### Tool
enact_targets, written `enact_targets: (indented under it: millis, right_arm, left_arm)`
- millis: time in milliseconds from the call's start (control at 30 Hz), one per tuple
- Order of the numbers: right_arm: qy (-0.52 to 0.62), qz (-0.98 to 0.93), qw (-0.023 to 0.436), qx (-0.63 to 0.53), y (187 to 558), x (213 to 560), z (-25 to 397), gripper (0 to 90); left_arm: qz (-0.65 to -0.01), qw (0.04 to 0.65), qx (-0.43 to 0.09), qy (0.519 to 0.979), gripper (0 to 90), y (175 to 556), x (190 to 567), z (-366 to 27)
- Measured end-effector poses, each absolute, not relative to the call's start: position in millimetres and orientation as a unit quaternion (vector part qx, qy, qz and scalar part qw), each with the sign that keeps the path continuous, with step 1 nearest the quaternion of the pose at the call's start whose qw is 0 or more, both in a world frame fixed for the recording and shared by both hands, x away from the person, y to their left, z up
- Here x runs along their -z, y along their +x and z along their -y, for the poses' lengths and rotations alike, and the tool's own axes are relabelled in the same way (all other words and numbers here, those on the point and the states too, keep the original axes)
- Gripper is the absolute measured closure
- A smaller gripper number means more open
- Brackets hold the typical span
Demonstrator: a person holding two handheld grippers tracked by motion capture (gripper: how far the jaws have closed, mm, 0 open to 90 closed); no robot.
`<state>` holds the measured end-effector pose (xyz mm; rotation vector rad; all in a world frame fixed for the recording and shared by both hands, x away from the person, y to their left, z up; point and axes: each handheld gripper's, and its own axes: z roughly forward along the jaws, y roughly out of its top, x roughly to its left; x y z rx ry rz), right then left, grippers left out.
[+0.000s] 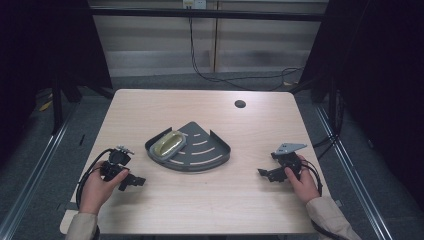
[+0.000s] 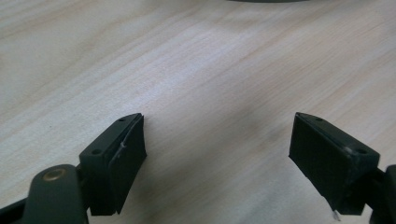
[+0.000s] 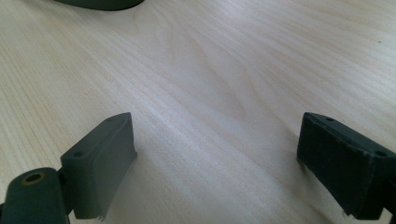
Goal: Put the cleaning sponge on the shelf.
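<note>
My hands: nearest the high camera, my left hand [image 1: 95, 189] and right hand [image 1: 303, 182] rest low on the worktop [image 1: 210, 200], each wrapped around its tool, so neither arm carries weight while nothing is in hand.
Left claw: my left claw [image 1: 134, 182] lies just off the near-left of the tray, jaws spread wide with bare wood between them in the left gripper view [image 2: 217, 144]; released, holding nothing.
Right claw: my right claw [image 1: 266, 174] sits well apart on the other side, jaws likewise splayed over bare wood [image 3: 215, 158]; released, pointing inward at the tray.
Tray: the dark grey quarter-round corner shelf tray [image 1: 212, 152] lies flat mid-worktop, its slotted floor up and its low walls toward the far side.
Dish: a grey oval dish with a yellowish piece inside [image 1: 168, 145] sits in the tray's left part, tilted over the rim as far as I can tell.
Why so: I judge both claws flank the tray so either can reach in.
Worktop hole: a round cable hole [image 1: 240, 104] lies beyond, well clear.
</note>
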<state>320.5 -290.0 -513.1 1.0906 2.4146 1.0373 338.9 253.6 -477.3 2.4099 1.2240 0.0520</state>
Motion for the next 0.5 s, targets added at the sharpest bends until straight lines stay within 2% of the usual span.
enact_targets:
  millis: [500]
  right_arm:
    - [0.379,-0.839,0.148,-0.361,320.5,513.1,290.0,10.9]
  left_arm:
    - [-0.417,0.242,-0.058,0.874,15.2,332.7,483.4,-256.9]
